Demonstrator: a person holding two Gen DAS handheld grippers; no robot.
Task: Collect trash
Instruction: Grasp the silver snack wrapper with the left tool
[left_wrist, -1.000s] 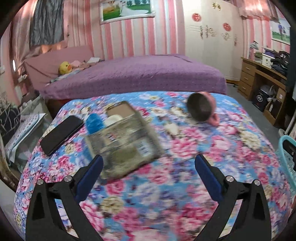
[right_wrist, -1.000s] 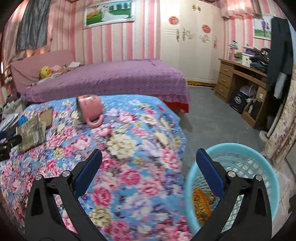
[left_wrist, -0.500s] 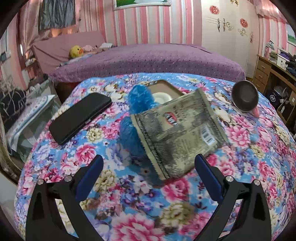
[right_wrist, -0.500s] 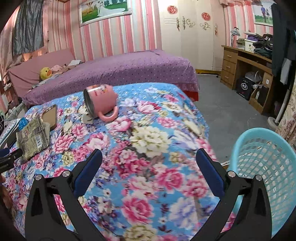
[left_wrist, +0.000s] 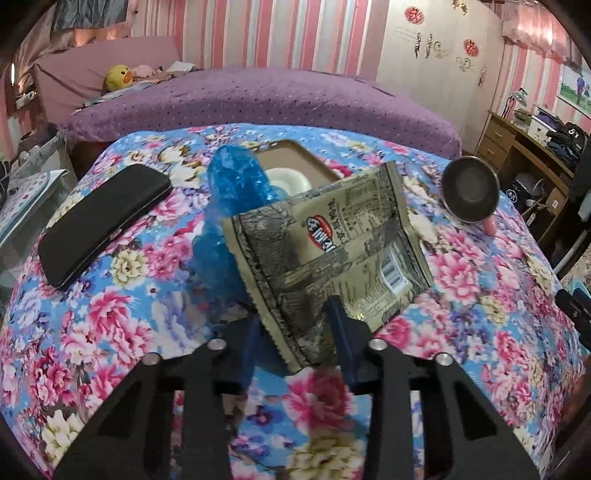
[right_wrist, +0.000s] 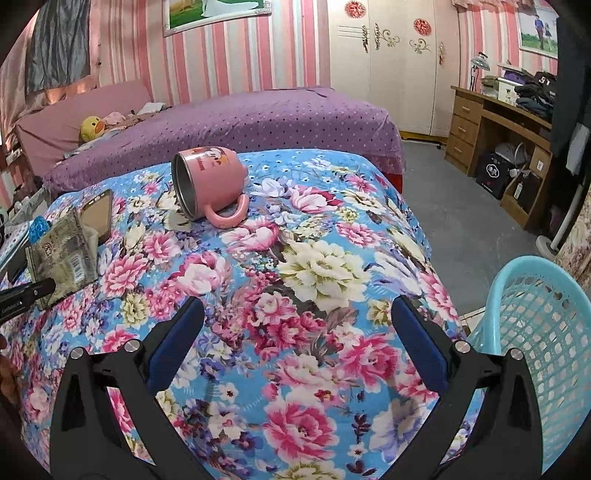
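Observation:
My left gripper (left_wrist: 295, 332) is shut on the near corner of a grey-green snack wrapper (left_wrist: 332, 251), which lies on the floral tablecloth (left_wrist: 110, 314). A crumpled blue plastic bag (left_wrist: 229, 206) lies just left of and partly under the wrapper. In the right wrist view the wrapper (right_wrist: 66, 254) and the left gripper's tip show at the far left. My right gripper (right_wrist: 295, 343) is open and empty above the table's right part. A light blue mesh basket (right_wrist: 535, 332) stands on the floor at the right of the table.
A black phone (left_wrist: 103, 221) lies left of the bag. A brown phone case with a white roll (left_wrist: 291, 173) lies behind the wrapper. A pink mug (right_wrist: 210, 184) lies on its side at the back. A purple bed (right_wrist: 240, 122) stands beyond; a wooden desk (right_wrist: 498, 129) stands right.
My left gripper moved forward and closed on the wrapper's near corner. My right gripper swung left, away from the basket, staying open.

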